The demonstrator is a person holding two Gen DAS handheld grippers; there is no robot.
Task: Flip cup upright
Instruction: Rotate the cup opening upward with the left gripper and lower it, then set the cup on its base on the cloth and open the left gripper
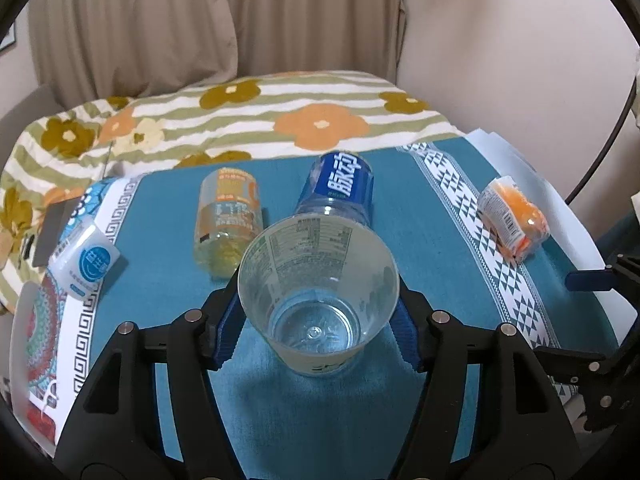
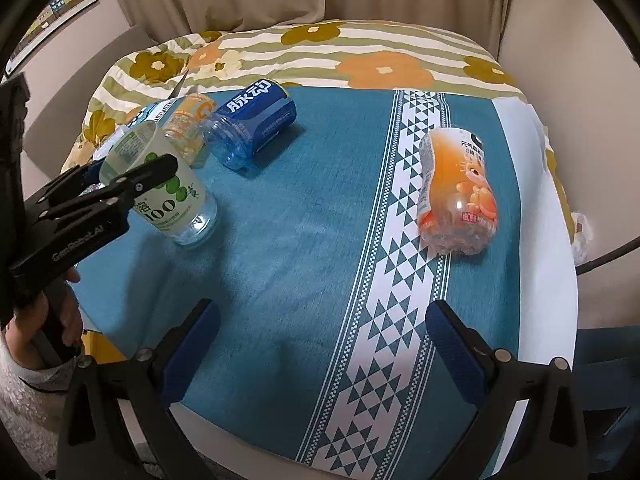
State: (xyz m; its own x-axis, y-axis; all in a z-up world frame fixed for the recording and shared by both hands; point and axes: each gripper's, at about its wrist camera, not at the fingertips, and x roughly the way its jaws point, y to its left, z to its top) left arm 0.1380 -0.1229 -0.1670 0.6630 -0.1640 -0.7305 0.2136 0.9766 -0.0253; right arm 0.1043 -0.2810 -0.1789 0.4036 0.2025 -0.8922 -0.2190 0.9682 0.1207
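Already the teal cloth [image 2: 280, 240] bears the cup [image 1: 318, 292] mouth-up, its long axis near vertical, its base seemingly on the cloth at near left. Blue bottle [image 2: 252, 128] and yellow bottle [image 1: 228, 224] lie just beyond. Left gripper [image 1: 318, 320] flanks its walls, clenched on it; right gripper [image 2: 324, 348] hangs released, well apart to the right.

Teal cloth [image 2: 304, 216], white triangle band; blue-label bottle [image 2: 252, 120]; orange bottle [image 2: 456, 188]; clear cup [image 1: 318, 292], green print.
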